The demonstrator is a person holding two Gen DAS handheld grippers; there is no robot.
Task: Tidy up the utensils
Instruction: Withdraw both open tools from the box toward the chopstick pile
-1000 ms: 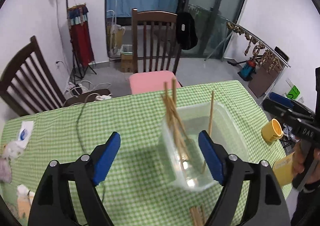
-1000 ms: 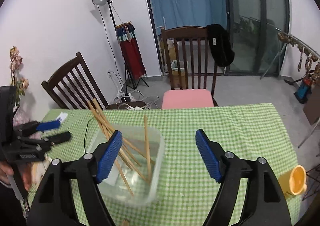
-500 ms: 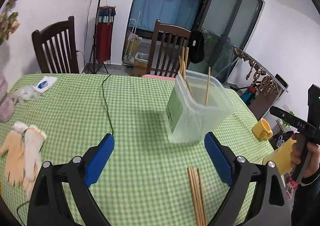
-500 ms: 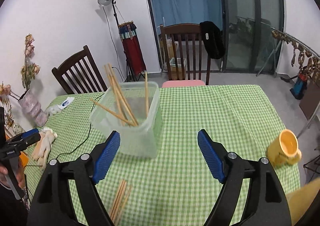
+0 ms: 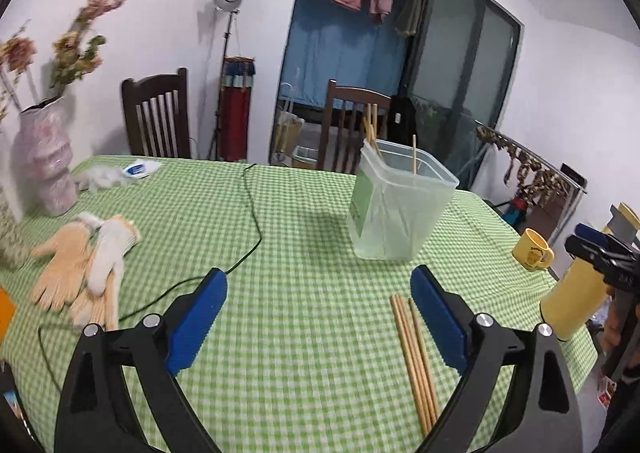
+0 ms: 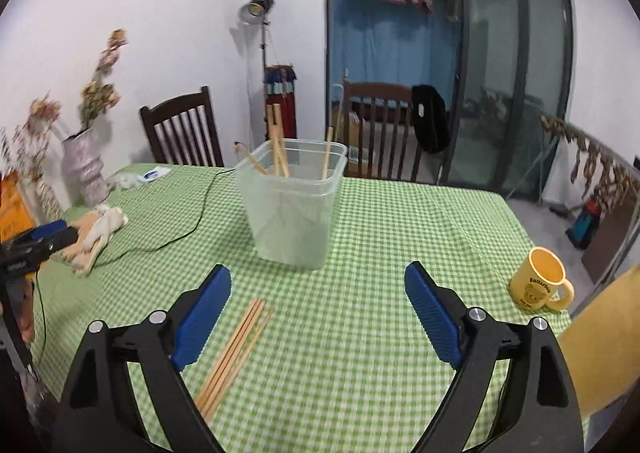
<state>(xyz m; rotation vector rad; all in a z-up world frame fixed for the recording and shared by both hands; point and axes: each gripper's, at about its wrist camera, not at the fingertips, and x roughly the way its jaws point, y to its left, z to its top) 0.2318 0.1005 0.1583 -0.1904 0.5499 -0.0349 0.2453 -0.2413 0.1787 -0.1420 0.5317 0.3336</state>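
Some chopsticks (image 5: 371, 131) stand in my container (image 5: 400, 209); a bundle (image 5: 414, 353) at lower right remains on the surface (image 5: 304, 333); both claws, left claw (image 5: 318, 317) and right claw (image 6: 318, 315), are released and empty.

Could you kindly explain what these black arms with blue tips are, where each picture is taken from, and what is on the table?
There is no robot. A person holds a two-finger tool in each hand, each carrying a wide-angle camera looking along its fingers. One picture looks over the left tool, the other over the right tool. Both have just been opening and hold nothing. On the checked table stand a clear tub with chopsticks in it, loose chopsticks lying in front, a yellow mug, gloves, a cable and a vase.
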